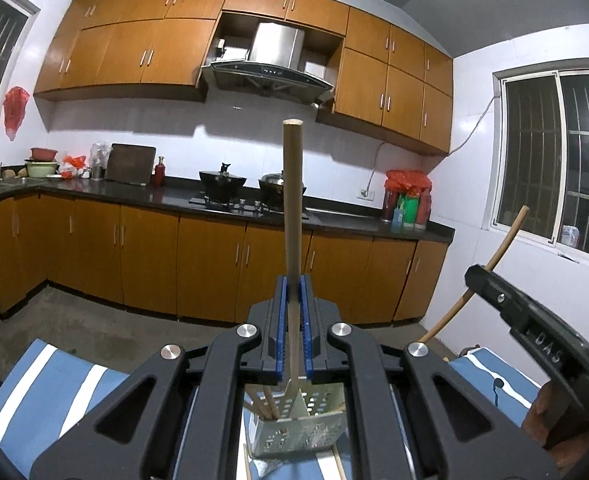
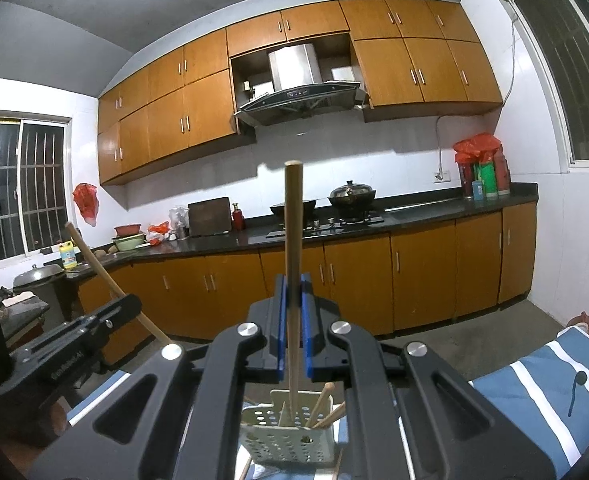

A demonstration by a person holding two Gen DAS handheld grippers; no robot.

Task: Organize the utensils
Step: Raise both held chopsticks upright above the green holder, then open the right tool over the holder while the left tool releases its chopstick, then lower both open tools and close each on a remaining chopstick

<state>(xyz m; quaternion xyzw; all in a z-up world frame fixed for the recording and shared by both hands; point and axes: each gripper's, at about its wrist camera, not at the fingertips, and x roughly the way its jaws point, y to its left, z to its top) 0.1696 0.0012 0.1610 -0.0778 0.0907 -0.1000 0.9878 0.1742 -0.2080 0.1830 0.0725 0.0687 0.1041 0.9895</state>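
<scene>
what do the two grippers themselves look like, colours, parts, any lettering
Both match: the left gripper and right gripper have matte black angular linkage arms with triangular cutouts, round silver pivot bolts, and blue ribbed pads lining the fingers. Raised lettering runs along their sides, too blurred to read reliably.

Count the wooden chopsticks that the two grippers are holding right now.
2. One light wooden chopstick stands upright, clamped in the left gripper; another wooden chopstick is clamped in the right gripper. More sticks sit in the perforated pale holder below; some may be hidden.
</scene>
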